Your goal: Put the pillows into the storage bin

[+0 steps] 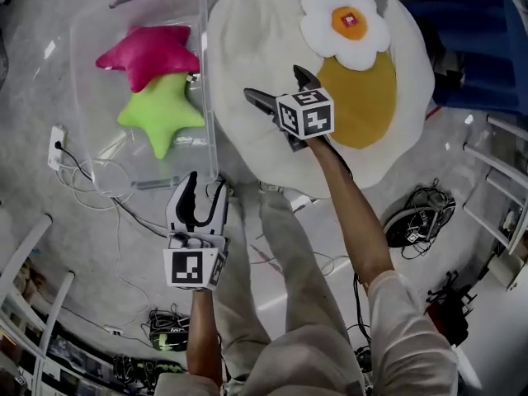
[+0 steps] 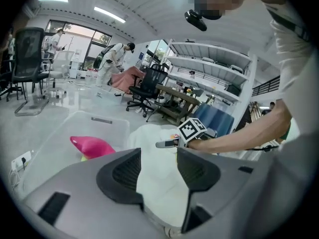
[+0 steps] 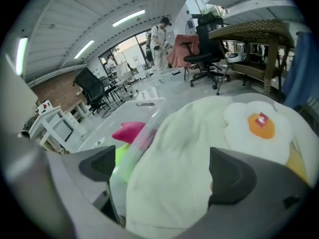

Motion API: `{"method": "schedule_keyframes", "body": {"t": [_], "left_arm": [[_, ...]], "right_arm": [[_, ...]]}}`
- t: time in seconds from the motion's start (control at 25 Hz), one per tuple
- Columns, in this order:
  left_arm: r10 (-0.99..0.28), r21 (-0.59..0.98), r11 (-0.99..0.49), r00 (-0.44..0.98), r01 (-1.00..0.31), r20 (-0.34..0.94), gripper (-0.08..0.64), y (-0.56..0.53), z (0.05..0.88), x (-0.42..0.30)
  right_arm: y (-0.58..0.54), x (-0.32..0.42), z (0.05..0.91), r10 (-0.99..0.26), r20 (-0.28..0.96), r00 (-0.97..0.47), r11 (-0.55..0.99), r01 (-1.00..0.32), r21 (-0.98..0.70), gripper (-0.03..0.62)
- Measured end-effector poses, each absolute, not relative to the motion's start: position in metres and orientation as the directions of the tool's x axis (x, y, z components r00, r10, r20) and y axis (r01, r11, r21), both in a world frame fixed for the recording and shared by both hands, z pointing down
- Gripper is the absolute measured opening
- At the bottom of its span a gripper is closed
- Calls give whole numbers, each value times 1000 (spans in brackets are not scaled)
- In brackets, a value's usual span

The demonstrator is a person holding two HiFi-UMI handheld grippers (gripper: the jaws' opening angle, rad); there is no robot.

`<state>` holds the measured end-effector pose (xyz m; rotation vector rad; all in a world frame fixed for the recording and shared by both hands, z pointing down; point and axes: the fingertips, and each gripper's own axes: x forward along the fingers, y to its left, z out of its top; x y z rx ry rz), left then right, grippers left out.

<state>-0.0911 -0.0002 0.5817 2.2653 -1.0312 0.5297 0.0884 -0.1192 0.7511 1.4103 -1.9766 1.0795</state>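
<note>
Right gripper (image 1: 274, 85): jaws spread wide, empty, over plush white cushion (image 1: 247, 48). Left gripper (image 1: 206, 181): jaws parted, empty; just beyond them, clear plastic bin (image 1: 99, 159) holds soft pink star pillow (image 1: 148, 52) and green star pillow (image 1: 162, 112)

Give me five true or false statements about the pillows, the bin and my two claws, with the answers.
1. The pink star lies in the bin. True.
2. The green star lies on the floor. False: it is in the bin, next to the pink star.
3. The egg pillow is in the bin. False: it lies on the big white cushion, outside the bin.
4. The right claw is open above the cushion. True.
5. The left claw grips the green star. False: its jaws stand apart and hold nothing.
</note>
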Motion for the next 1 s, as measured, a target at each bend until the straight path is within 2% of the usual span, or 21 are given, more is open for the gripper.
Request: {"method": "schedule_keyframes", "body": {"t": [0.32, 0.6, 1.0], "left_arm": [[-456, 341, -629, 687, -699, 566, 224, -13, 592, -13], [-402, 352, -663, 710, -661, 578, 224, -15, 612, 39], [-383, 363, -645, 696, -672, 607, 224, -14, 642, 49]], "right_arm": [[-91, 217, 764, -613, 756, -229, -73, -937, -343, 577], [-58, 315, 794, -606, 789, -103, -243, -920, -306, 575], [-63, 398, 865, -452, 892, -1, -261, -956, -134, 575]]}}
